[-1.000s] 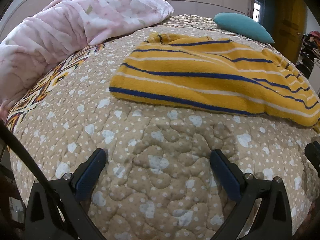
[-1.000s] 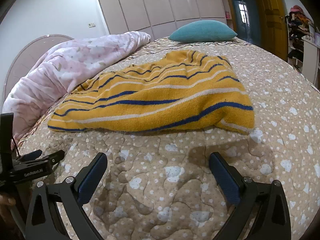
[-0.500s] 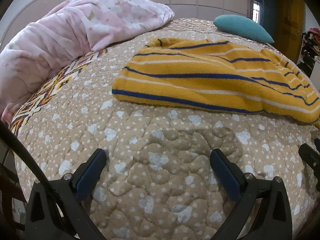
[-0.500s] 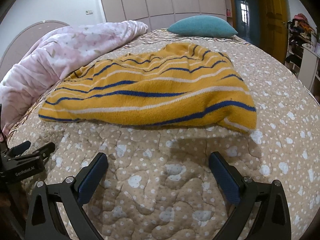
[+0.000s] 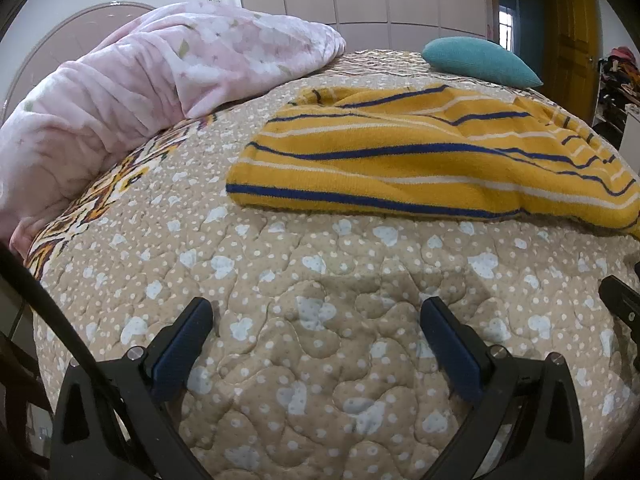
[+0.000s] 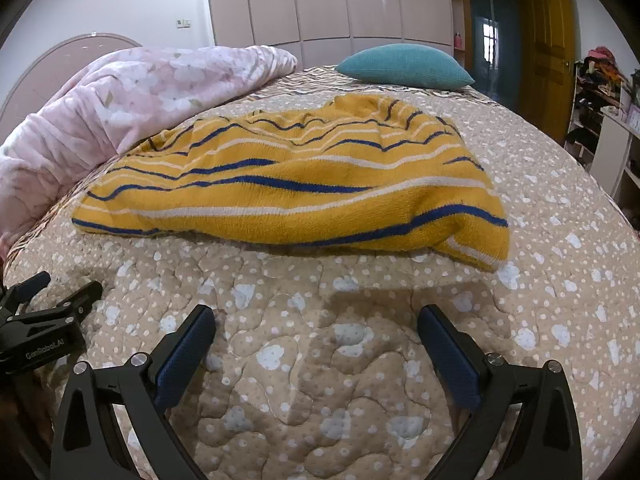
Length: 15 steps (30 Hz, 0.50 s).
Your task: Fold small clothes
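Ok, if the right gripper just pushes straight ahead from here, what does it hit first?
Probably the near folded edge of the yellow striped sweater. The right gripper is open over bare quilt; nothing else lies between.

Pink duvet (image 5: 132, 92), teal pillow (image 6: 404, 66), quilted bedspread (image 5: 320, 320).

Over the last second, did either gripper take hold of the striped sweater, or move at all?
No grab. Both the left gripper and right gripper eased nearer the yellow striped sweater, jaws open and empty throughout. The sweater, pink blanket and teal pillow lie as before.
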Tool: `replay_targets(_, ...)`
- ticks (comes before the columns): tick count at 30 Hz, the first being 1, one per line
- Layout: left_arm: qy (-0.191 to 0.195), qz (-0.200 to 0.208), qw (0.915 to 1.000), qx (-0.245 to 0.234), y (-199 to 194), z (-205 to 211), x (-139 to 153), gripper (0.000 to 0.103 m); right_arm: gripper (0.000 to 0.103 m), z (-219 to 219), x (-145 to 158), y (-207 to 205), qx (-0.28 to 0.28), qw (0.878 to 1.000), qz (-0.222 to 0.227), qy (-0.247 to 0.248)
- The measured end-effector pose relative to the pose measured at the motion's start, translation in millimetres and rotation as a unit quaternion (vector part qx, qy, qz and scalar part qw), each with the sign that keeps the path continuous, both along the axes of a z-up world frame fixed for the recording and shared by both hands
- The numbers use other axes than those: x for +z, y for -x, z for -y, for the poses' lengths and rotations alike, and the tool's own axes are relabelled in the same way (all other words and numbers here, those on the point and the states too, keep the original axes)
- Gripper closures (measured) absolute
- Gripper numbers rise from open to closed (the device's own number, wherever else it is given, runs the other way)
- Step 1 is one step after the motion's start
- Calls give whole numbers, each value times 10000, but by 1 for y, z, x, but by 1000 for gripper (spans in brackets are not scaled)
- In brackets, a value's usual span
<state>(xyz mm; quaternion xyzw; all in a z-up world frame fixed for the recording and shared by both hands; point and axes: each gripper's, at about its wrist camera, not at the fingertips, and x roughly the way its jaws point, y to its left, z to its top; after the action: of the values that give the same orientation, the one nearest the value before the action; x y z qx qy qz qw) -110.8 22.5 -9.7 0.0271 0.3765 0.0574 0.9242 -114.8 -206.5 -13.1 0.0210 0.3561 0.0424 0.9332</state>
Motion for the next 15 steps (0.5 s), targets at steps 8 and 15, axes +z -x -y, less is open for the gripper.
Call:
replay_targets(8, 81, -56, 10000, -9, -1, -2, 0, 0, 0, -2, -2, -2, -20, 9999, -16, 110)
replay_targets(15, 82, 54, 10000, -1, 0, -4, 0, 0, 0, -3, -1, -2, -73, 9999, 52, 119)
